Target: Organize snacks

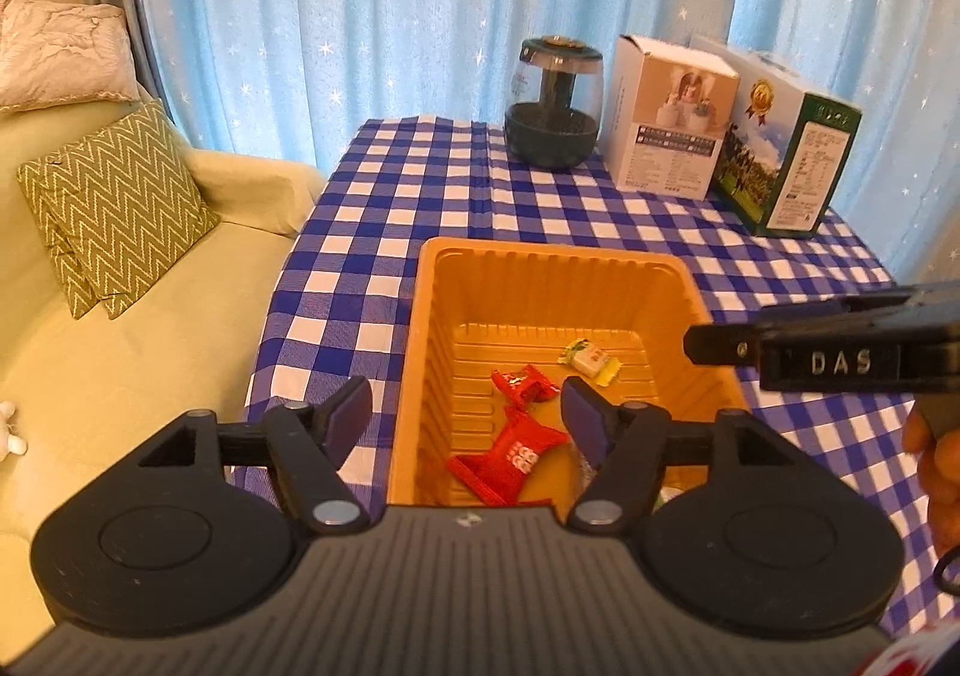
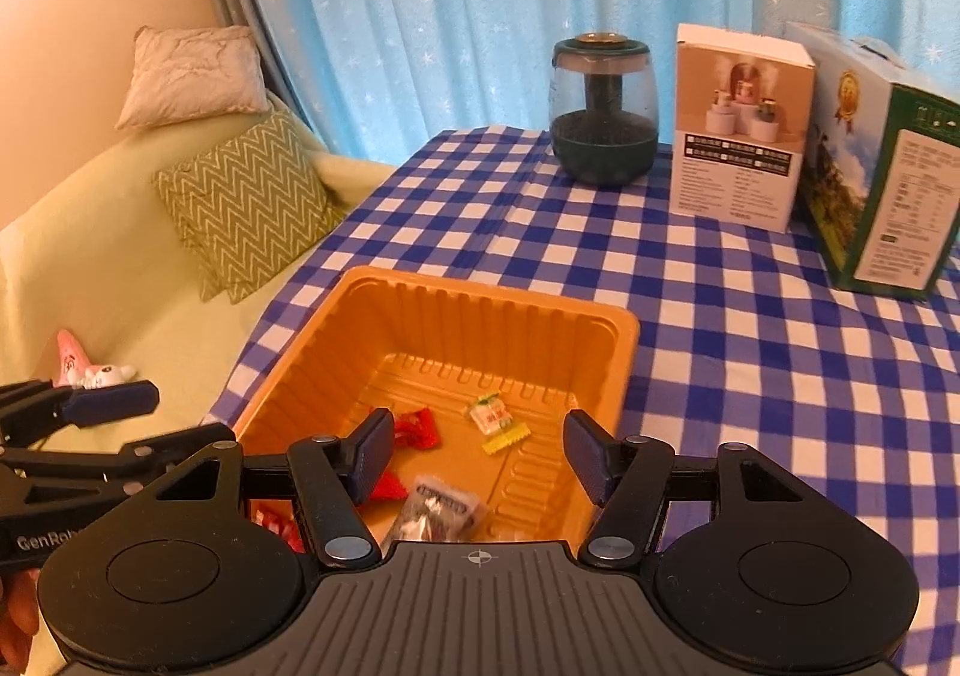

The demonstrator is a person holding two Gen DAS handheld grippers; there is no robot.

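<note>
Left wrist view: candies (image 1: 521,446) lie in the orange tray (image 1: 420,328) on the checked cloth (image 1: 384,208). Left tongs (image 1: 465,419) and right tongs (image 2: 477,451) hang wide, holding nothing, above its near end. Sofa (image 1: 138,352) left, boxes (image 1: 672,117) far right.

In the left wrist view the right finger (image 1: 591,424) of the left gripper covers a pale wrapper behind it, and the gripper body hides the near wall of the tray (image 1: 540,268). The right gripper (image 1: 840,352) is cut by the picture's edge, so its tips are not visible. In the right wrist view the left finger (image 2: 372,454) hides part of a red snack (image 2: 387,487) (only a corner shows). The print on the boxes (image 2: 738,135) is too small to read.
</note>
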